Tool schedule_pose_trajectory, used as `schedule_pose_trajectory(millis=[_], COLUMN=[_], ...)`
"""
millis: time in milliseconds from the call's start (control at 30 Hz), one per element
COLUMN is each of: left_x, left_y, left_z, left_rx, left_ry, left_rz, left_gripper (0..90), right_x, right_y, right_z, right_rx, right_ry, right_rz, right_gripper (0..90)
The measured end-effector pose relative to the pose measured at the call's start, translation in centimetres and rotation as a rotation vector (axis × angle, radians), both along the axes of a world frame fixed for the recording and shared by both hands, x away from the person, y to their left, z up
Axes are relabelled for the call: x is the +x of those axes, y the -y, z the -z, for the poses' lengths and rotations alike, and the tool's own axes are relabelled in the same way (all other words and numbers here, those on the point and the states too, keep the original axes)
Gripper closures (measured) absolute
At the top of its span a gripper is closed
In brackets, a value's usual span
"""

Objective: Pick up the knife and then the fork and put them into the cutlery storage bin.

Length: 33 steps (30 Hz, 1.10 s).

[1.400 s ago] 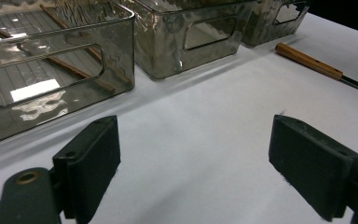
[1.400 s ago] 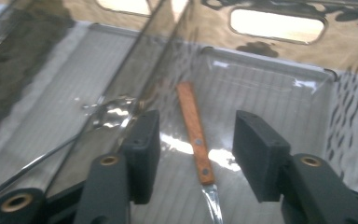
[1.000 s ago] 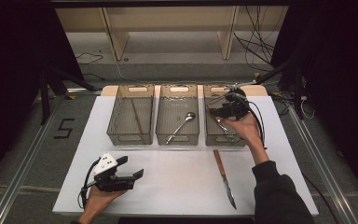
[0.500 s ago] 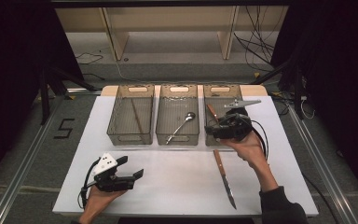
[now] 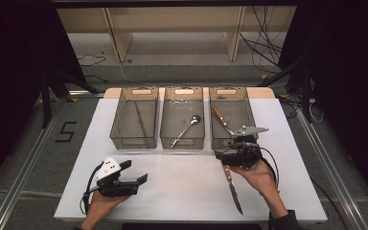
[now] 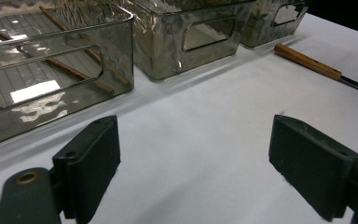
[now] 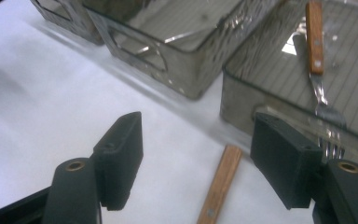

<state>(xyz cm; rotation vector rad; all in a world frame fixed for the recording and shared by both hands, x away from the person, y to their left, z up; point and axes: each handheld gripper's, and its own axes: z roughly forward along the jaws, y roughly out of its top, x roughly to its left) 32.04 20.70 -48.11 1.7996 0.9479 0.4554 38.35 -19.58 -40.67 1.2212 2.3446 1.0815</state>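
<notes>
A knife point(image 5: 233, 188) with a wooden handle point(image 7: 219, 184) lies on the white table, blade toward the person. My right gripper point(image 5: 221, 154) hovers over the handle end, just in front of the right bin point(image 5: 249, 115). Its jaws stand open, with the handle below and between them in the right gripper view, untouched. My right gripper point(image 7: 196, 133) holds nothing. A fork point(image 7: 318, 60) lies in that bin. At the front left, my left gripper point(image 5: 135, 171) rests low, open and empty. The left gripper point(image 6: 191, 154) faces the bins.
Three smoky plastic bins stand in a row at the back. The left bin point(image 5: 120, 124) holds chopsticks point(image 6: 65, 67), the middle bin point(image 5: 165, 124) a spoon point(image 5: 188, 127). White tabletop point(image 5: 182, 187) stretches between the grippers. Dark floor and cables surround the table.
My right gripper has come back from above the right bin toward the person and sunk over the knife's handle end. The left gripper has stayed put.
</notes>
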Motion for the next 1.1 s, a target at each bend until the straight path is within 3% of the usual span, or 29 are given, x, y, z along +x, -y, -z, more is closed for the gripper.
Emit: schedule_pose_trajectory(millis=[233,733,1100], left_x=[0.0,0.0,0.0], left_y=[0.0,0.0,0.1], left_z=[0.0,0.0,0.0], left_rx=[-0.003,0.002,-0.002], left_ry=[0.002,0.001,0.001], left_rz=[-0.001,0.004,0.002], left_gripper=[16.3,16.3,16.3], right_x=[-0.8,-2.2,-2.6], right_y=[0.5,0.8,0.8], right_z=[2.1,4.6,5.9], right_rx=[-0.031,-0.090,-0.109], right_ry=[-0.057,-0.078,-0.128], right_rz=[0.016,0.049,0.064], right_gripper=[36.3,41.5,51.0])
